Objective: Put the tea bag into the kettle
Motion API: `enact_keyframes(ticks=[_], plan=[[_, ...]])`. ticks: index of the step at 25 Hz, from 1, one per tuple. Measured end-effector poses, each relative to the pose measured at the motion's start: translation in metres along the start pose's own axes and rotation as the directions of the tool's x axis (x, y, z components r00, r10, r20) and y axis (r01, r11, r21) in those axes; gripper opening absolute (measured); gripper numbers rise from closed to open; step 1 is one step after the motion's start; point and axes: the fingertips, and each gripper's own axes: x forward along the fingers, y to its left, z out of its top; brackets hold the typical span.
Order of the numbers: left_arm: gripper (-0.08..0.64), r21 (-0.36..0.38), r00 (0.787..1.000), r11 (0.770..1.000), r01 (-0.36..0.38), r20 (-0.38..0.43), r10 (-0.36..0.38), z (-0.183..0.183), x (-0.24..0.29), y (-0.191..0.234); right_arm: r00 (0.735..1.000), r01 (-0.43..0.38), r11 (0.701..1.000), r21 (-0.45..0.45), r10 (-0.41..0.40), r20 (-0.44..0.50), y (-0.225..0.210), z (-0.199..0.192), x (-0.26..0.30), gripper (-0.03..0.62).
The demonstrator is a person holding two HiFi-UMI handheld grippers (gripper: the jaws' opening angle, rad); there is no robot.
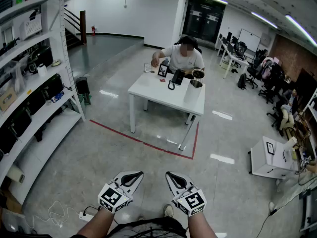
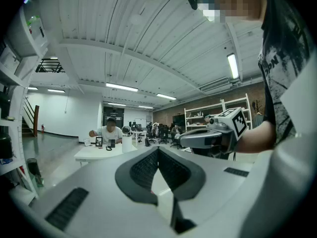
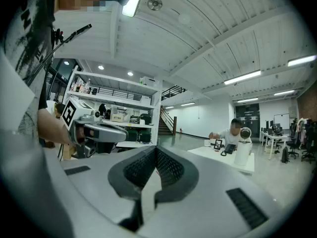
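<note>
Far ahead stands a white table (image 1: 148, 90) with a person seated behind it. On its right end is a tall white vessel (image 1: 192, 92) with a round lid tipped up, apparently the kettle (image 3: 242, 151). A small red item (image 1: 162, 80) lies near a picture frame (image 1: 162, 71); whether it is the tea bag is too small to tell. Both grippers hang close to my body, level, far from the table. My left gripper (image 1: 132, 177) (image 2: 158, 150) is shut with nothing in it. My right gripper (image 1: 173, 178) (image 3: 156, 150) is likewise shut and bare.
Tall white shelving (image 1: 29, 83) full of gear lines the left side. Red tape (image 1: 148, 143) marks the floor in front of the table. A low white cabinet (image 1: 270, 157) stands at the right, desks and office chairs beyond. A power strip with cable (image 1: 84, 214) lies near my feet.
</note>
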Motion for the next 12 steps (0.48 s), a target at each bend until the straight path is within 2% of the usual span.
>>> enact_keyframes(ticks=[12], plan=[[0.008,-0.003,1.0,1.0,-0.002,-0.001,0.002,-0.0018,-0.0008,0.0104,1.0,-0.004,1.0,0.01,0.004,0.006,-0.0006,0.0007,0.009,0.009]])
